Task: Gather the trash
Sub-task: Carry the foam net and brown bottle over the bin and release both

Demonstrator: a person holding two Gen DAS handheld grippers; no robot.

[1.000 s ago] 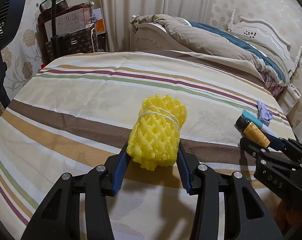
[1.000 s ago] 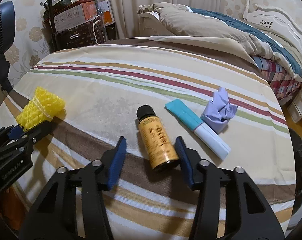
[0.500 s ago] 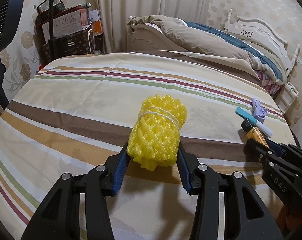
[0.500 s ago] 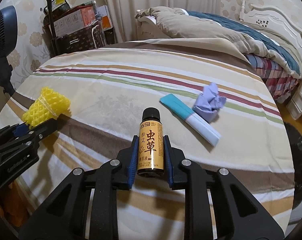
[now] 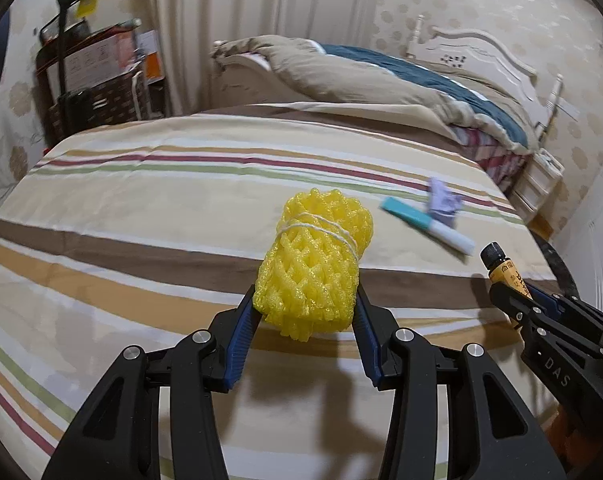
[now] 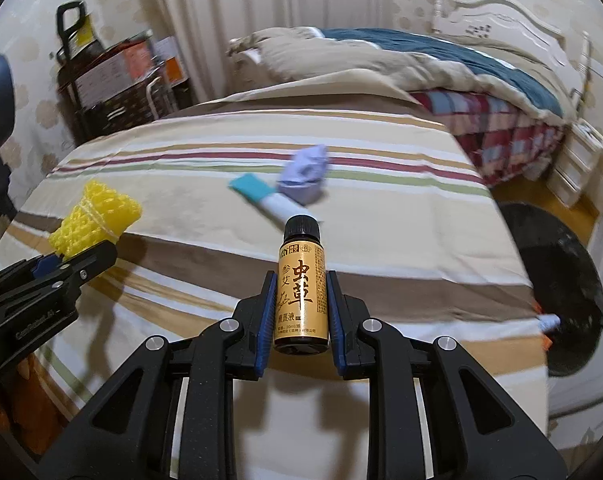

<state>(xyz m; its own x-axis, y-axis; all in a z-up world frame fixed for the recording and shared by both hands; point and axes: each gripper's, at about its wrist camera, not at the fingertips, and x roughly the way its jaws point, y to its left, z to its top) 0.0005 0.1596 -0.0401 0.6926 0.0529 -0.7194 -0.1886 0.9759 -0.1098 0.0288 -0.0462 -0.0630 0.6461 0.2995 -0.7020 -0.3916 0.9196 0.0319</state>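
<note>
My left gripper [image 5: 305, 320] is shut on a yellow foam net roll [image 5: 315, 264] tied with white string and holds it above the striped bedspread [image 5: 141, 216]. My right gripper [image 6: 300, 300] is shut on a small brown bottle [image 6: 301, 292] with a black cap and yellow label, lifted off the bed. The bottle [image 5: 505, 270] and right gripper [image 5: 519, 298] show at the right of the left wrist view. The foam roll [image 6: 91, 220] and left gripper [image 6: 67, 258] show at the left of the right wrist view. A teal and white tube [image 6: 267, 196] and a crumpled purple tissue [image 6: 305, 174] lie on the bed.
A black trash bin [image 6: 557, 280] stands on the floor off the bed's right edge. A rumpled brown and blue duvet [image 5: 381, 80] lies at the far end. A cart with boxes [image 5: 93, 76] stands by the curtain at far left. White drawers [image 6: 577, 160] stand at right.
Both grippers have lifted and swung to the right with their objects. The right gripper closed on the bottle and raised it off the bed; the trash bin has come into the right wrist view.
</note>
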